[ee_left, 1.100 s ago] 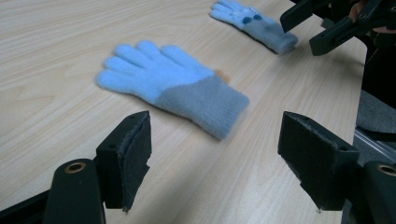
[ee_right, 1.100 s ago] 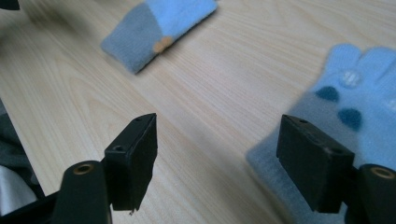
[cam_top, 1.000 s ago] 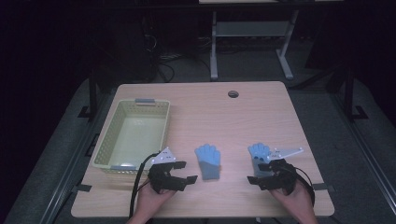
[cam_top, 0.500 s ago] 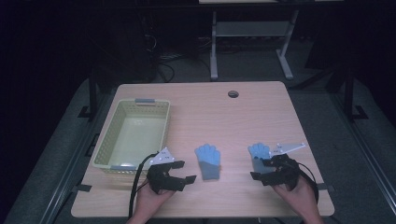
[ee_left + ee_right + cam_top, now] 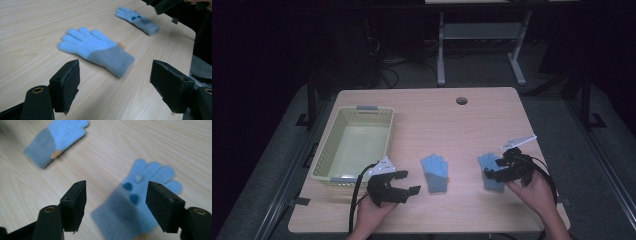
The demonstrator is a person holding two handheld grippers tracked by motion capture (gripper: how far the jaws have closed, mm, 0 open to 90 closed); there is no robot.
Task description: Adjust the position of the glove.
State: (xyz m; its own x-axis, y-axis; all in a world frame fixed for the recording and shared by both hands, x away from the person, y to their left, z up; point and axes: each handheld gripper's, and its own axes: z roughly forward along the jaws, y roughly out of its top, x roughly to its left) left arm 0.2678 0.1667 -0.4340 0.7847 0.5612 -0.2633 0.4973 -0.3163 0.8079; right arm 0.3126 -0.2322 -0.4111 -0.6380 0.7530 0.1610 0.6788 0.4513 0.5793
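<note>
While spread wide and empty, left gripper (image 5: pixel 404 182) low on the table (image 5: pixel 442 115) just short of the plain blue glove (image 5: pixel 434 172), cuff nearest. Right gripper (image 5: pixel 498 169) likewise agape, poised over the cuff of the dotted blue glove (image 5: pixel 491 170), not gripping. Yellow basket (image 5: pixel 327 160) at the table's left, beside the left gripper.

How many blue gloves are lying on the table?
2. One glove lies near the table's middle front; the other glove lies under the right gripper. None seems hidden.
</note>
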